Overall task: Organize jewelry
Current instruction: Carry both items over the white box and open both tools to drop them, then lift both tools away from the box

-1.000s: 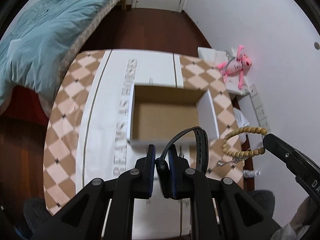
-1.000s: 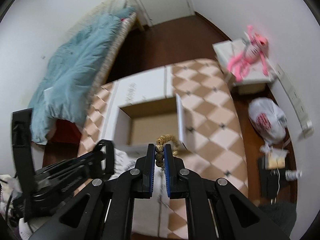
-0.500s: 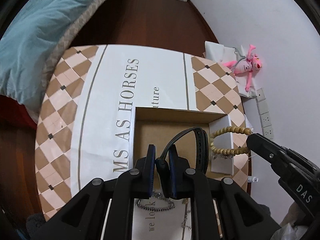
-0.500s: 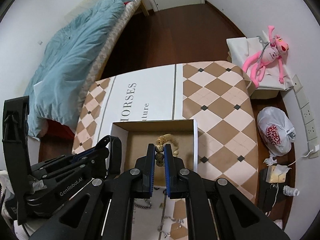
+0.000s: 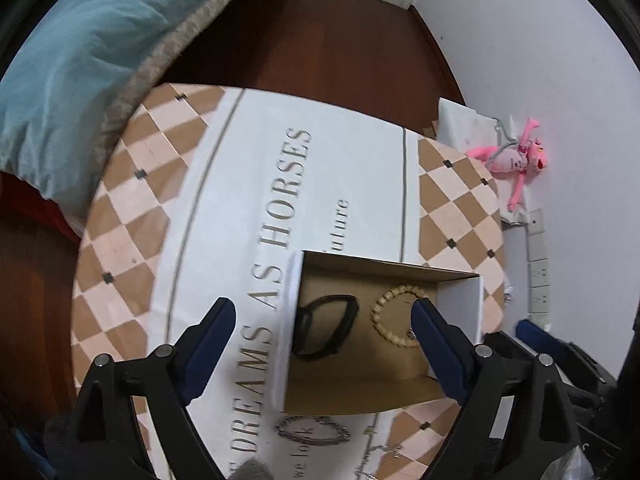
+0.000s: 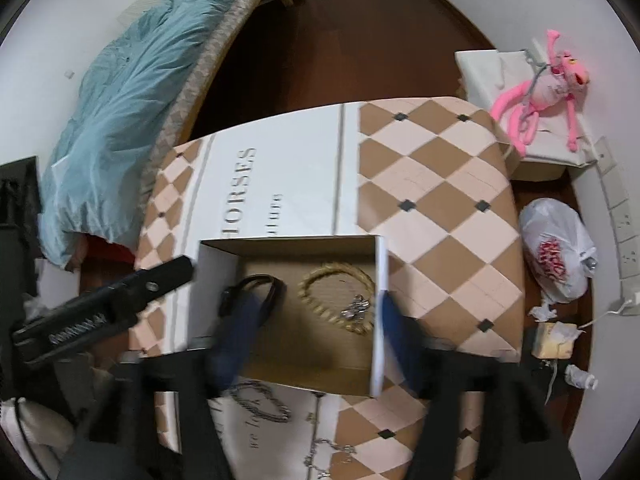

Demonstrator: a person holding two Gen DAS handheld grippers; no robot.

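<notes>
My left tool (image 5: 322, 316) hangs with its blue-padded fingers spread wide and nothing between them, straddling the near left part of the cardboard box (image 5: 460, 304). My right tool (image 6: 310, 320) is likewise spread wide and empty, though its fingers are smeared by motion blur in its own view.

Just beneath me, on the worktop (image 5: 240, 200) in front of the box, a silver chain bracelet (image 5: 312, 432) lies on the printed cloth, and a thinner chain (image 6: 324, 452) lies near it.

Inside the box, on its brown floor, I see the black band (image 5: 326, 330) on the left and the wooden bead bracelet (image 5: 394, 316) on the right, close together but apart. In the right wrist view the bead bracelet (image 6: 336, 296) carries a small metal charm (image 6: 354, 306) on its right side, and the black band (image 6: 256, 292) lies beside it.

Further out, the checkered cloth runs to the worktop's far edge. Beyond it are a bed with a teal blanket (image 6: 132, 104), a pink plush toy (image 6: 540, 80) against the wall, and a white plastic bag (image 6: 556, 252) on the floor.
</notes>
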